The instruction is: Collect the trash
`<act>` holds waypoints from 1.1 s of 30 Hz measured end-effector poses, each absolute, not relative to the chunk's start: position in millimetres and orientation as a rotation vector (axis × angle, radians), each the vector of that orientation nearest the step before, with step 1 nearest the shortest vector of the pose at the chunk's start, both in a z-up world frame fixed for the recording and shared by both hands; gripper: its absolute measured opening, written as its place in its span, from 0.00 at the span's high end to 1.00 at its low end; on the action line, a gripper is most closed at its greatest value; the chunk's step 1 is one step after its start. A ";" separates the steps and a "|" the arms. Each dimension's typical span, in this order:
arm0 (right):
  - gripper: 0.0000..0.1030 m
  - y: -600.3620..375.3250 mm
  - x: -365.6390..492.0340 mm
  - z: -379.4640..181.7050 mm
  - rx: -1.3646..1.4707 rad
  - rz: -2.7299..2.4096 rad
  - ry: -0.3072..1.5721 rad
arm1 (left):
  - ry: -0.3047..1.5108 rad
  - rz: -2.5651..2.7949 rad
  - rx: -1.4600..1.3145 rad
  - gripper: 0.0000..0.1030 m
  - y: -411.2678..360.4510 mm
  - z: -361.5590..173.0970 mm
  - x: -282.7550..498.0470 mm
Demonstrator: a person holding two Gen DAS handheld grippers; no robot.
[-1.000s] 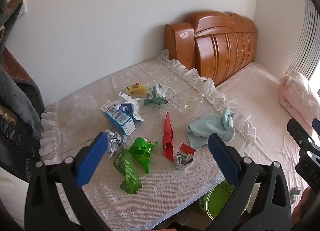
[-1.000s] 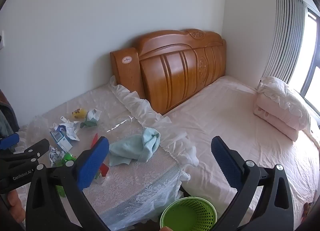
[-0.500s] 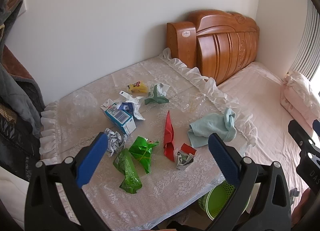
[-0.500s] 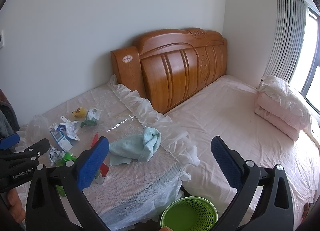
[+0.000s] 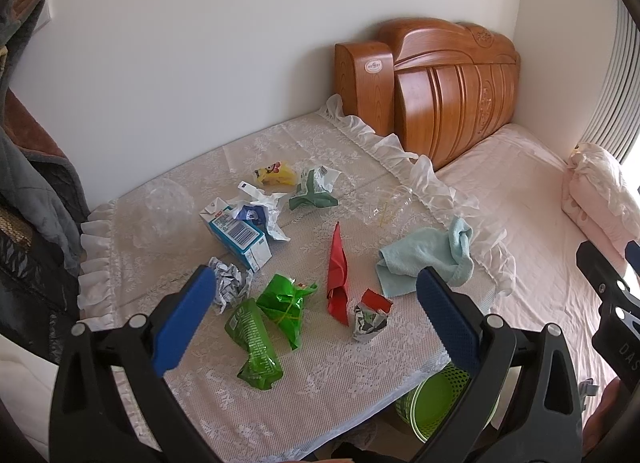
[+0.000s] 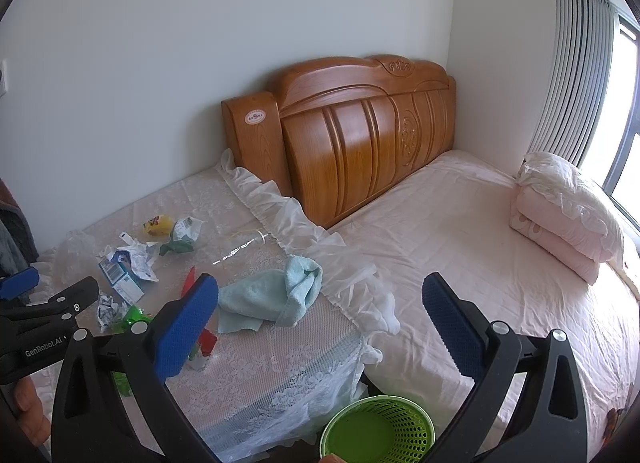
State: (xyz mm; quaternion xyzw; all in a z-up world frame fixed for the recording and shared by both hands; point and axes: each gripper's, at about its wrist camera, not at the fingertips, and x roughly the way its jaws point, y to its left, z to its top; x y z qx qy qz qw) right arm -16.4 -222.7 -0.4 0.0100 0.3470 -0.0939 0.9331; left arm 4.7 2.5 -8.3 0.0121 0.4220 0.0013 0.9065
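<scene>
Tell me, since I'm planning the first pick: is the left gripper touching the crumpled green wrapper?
Apart. In the left wrist view the left gripper hangs open above the table, and the green wrapper lies flat between its fingers, untouched.

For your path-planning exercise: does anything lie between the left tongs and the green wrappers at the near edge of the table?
Nothing visible does. The left tongs hang open above the lace-covered table, and the green wrappers lie uncovered between and below the fingers. Crumpled paper sits just beside them, by the left finger, not on top of them.
</scene>
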 end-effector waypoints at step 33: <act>0.02 -217.8 -10.7 -7.2 0.021 -0.188 0.717 | 0.874 0.005 0.022 0.07 4.2 -9.5 7.8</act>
